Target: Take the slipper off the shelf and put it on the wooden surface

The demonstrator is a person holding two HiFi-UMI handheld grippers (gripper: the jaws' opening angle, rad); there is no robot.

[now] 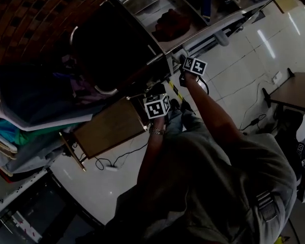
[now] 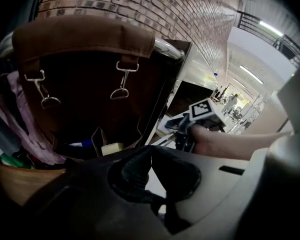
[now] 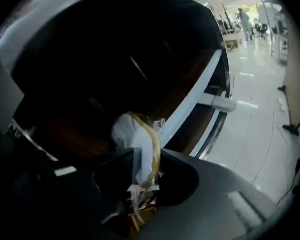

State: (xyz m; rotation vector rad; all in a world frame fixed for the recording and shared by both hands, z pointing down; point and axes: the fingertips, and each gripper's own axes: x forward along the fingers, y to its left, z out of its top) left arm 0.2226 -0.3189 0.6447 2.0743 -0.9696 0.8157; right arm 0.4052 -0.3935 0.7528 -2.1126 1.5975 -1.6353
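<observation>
The right gripper (image 3: 142,171) is clamped on a white slipper (image 3: 135,139) that seems plastic-wrapped. The left gripper (image 2: 150,156) is closed and empty. The slipper looks light, floppy and slick, and is best pinched mid-body.

Red-brown brick wall (image 2: 140,14) with pale mortar lines. Brown leather bag (image 2: 85,44) with silver clasps. The slipper (image 3: 135,144) is white with a yellow-tan edge, under clear wrap. The left cube (image 1: 156,106) and the right cube (image 1: 195,65) carry black-and-white square markers. The bench (image 1: 109,128) is tan wood. The floor (image 1: 244,60) is glossy white tile. Grey shirt (image 1: 229,187). Teal folded cloth (image 1: 10,133).
</observation>
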